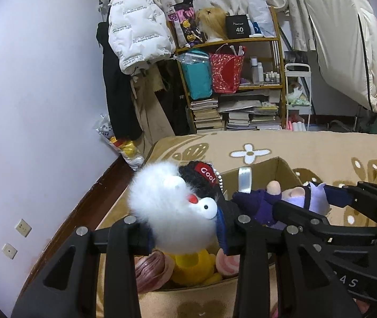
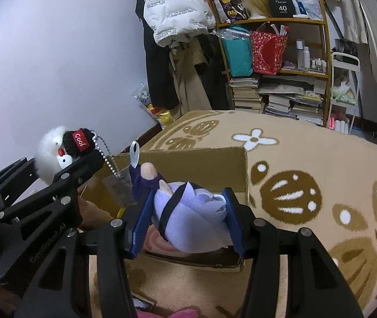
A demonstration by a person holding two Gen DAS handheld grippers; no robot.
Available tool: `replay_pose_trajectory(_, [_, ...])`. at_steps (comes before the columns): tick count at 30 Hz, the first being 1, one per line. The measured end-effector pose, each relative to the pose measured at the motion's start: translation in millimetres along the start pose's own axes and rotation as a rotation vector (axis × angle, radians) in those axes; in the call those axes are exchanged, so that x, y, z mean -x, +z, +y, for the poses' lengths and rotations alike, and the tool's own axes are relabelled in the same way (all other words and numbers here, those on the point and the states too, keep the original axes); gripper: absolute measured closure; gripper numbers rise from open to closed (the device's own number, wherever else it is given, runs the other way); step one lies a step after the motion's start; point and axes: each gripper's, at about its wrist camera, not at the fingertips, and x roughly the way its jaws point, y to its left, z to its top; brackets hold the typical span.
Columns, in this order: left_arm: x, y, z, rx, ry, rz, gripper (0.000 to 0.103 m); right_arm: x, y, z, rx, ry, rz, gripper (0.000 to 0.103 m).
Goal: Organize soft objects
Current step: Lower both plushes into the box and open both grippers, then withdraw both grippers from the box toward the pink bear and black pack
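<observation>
My left gripper (image 1: 188, 235) is shut on a fluffy white plush (image 1: 169, 209) with a black "Cool" cap and bead chain, held above an open cardboard box (image 1: 284, 169). The plush also shows in the right wrist view (image 2: 53, 151). My right gripper (image 2: 185, 225) is shut on a lilac-haired plush doll (image 2: 188, 217) in dark purple clothes, held over the box (image 2: 204, 164). The doll also shows in the left wrist view (image 1: 265, 201). Inside the box lie a yellow plush (image 1: 191, 267) and pink round soft toys (image 1: 228, 265).
The box sits on a tan patterned blanket (image 2: 307, 185). A lilac wall (image 1: 42, 106) is at the left. At the back stand a shelf (image 1: 230, 79) with bags and books, hanging coats (image 1: 135, 26) and a white cart (image 1: 298, 98).
</observation>
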Motion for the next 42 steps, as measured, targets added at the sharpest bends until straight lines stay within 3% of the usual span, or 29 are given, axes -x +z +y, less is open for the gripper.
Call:
replay_pose_trajectory(6, [-2.5, -3.9, 5.3, 0.023, 0.012, 0.02, 0.064, -1.9, -1.8, -5.8, -0.027, 0.002, 0.008, 0.045])
replay_pose_trajectory(8, [-0.6, -4.9, 7.5, 0.035, 0.025, 0.014, 0.04, -1.8, -1.8, -7.1, -0.037, 0.011, 0.01, 0.045])
replay_pose_trajectory(15, [9.4, -1.4, 18.5, 0.058, 0.084, -0.015, 0.008, 2.0, -0.2, -7.1, -0.045, 0.005, 0.003, 0.041])
replay_pose_trajectory(17, [12.4, -0.8, 25.3, 0.078, 0.081, -0.019, 0.002, 4.6, 0.4, -8.5, -0.047, 0.002, -0.008, 0.028])
replay_pose_trajectory(26, [22.3, 0.5, 40.9, 0.089, 0.107, -0.019, 0.001, 15.8, 6.0, -14.0, -0.06, -0.021, -0.025, 0.0])
replay_pose_trajectory(42, [56.4, -12.3, 46.0, 0.091, 0.129, 0.042, 0.0, 51.3, -0.4, -16.4, -0.07, -0.028, -0.001, 0.0])
